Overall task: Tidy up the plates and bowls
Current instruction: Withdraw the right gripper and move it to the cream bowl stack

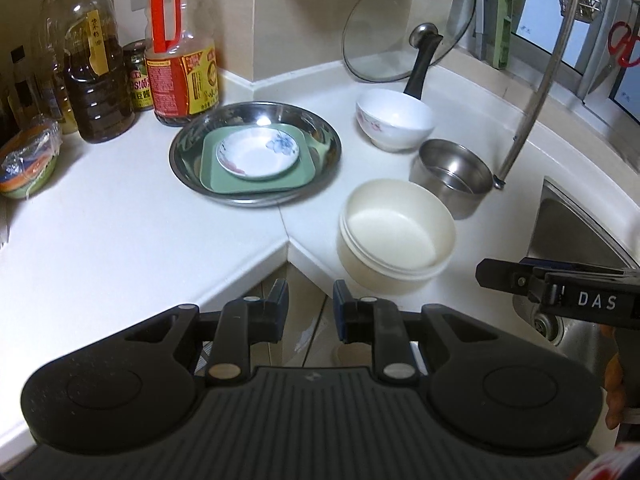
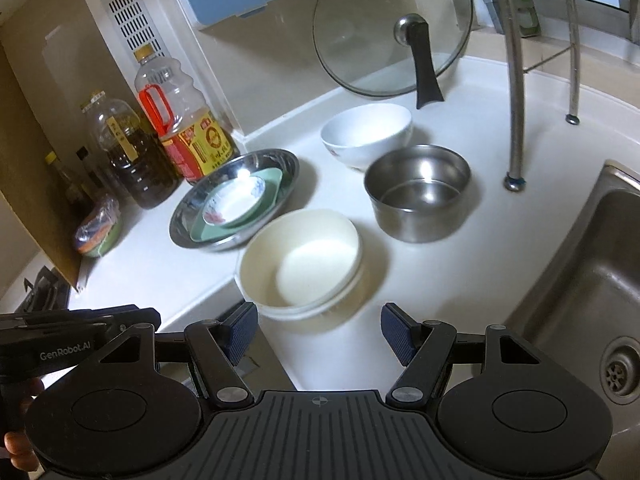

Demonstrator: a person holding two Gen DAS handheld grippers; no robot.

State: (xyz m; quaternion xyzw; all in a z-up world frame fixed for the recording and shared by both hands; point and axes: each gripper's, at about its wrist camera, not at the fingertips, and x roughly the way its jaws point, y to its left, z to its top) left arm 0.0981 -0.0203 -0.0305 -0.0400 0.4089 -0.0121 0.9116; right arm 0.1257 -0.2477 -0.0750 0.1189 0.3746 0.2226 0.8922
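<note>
Nearest on the white desk (image 2: 460, 264), two nested cream bowls (image 2: 304, 264) look light, stiff, smooth-sided, best pinched at the rim by the right gripper (image 2: 318, 334), fingers spread empty; left gripper (image 1: 311, 309) narrowly parted, empty.

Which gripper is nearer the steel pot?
Right. The right gripper sits toward the sink side below the steel pot; the left gripper sits farther off, past the cream bowls.
</note>
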